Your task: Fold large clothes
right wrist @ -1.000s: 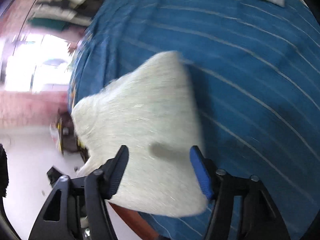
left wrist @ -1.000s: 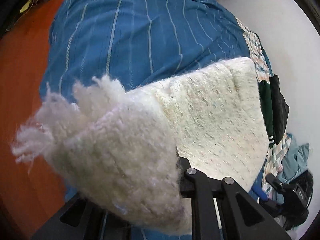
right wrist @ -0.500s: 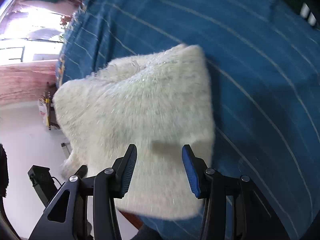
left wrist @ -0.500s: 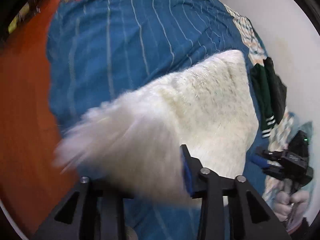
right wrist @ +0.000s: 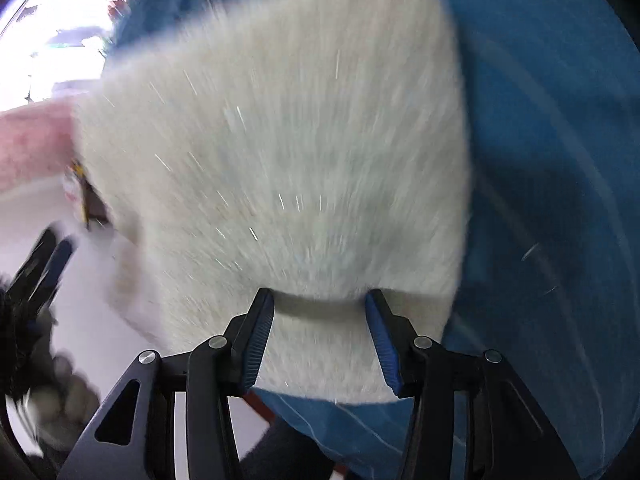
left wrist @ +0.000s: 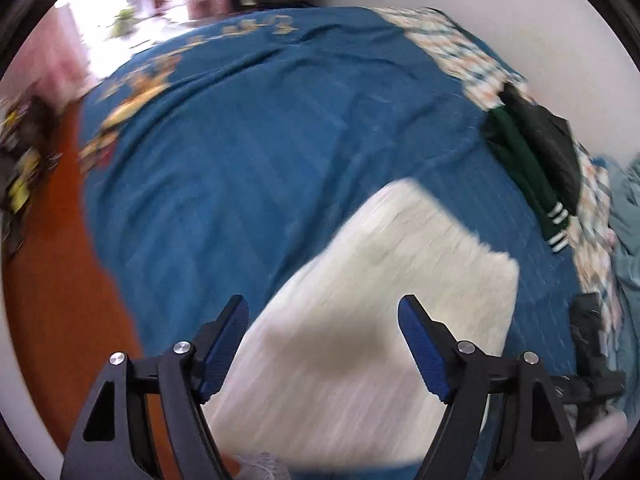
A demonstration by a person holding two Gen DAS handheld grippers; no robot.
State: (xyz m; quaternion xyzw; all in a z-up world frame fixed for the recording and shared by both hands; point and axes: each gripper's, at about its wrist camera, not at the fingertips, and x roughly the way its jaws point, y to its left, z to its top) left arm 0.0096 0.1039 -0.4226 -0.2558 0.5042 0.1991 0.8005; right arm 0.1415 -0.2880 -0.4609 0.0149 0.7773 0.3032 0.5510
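A fluffy white garment (left wrist: pixel 384 304) lies folded on the blue striped bedspread (left wrist: pixel 248 160). My left gripper (left wrist: pixel 324 320) is open and empty above its near edge. In the right wrist view the same white garment (right wrist: pixel 288 152) fills the middle of the frame, blurred by motion. My right gripper (right wrist: pixel 320 312) is open, its blue pads just above the garment's near part, holding nothing. The left gripper also shows in the right wrist view (right wrist: pixel 44 260) at the far left.
A dark green and black garment (left wrist: pixel 536 164) lies at the bed's right side on a checked cloth (left wrist: pixel 452 48). A pale blue garment (left wrist: pixel 624 208) lies at the far right. Orange floor (left wrist: pixel 60 280) lies left of the bed, a white wall (left wrist: pixel 520 8) behind.
My left gripper has let go of the white garment's fringed end and opened wide. The garment now lies flat on the bed. My right gripper has moved closer over it.
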